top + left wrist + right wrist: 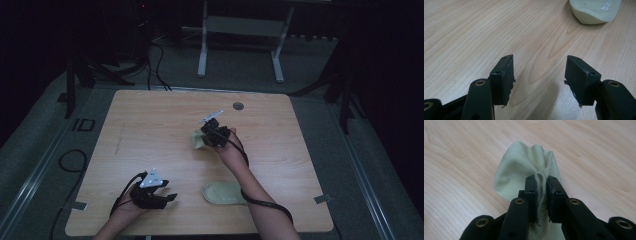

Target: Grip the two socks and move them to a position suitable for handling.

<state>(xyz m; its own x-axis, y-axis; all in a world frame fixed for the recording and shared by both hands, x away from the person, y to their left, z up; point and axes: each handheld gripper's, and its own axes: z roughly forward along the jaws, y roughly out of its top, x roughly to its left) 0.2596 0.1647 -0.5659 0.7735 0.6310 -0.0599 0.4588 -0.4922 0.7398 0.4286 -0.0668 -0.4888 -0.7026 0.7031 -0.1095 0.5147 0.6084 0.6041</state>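
A pale green sock [524,167] [197,140] is bunched up near the middle of the wooden table [150,120]. My right gripper [541,182] [209,134] is shut on a fold of it, the cloth pinched between the two jaws. A second pale green sock [223,193] [594,11] lies flat near the front edge. My left gripper [539,75] [167,196] rests low over the front left of the table, open, with bare wood between its jaws. The flat sock lies ahead and to the right of it.
A round grey grommet [238,106] sits near the table's far edge. Beyond the table stands a white metal frame [240,35] on dark carpet, with black cables [157,65] at the back left. A cable [265,202] trails along the right forearm.
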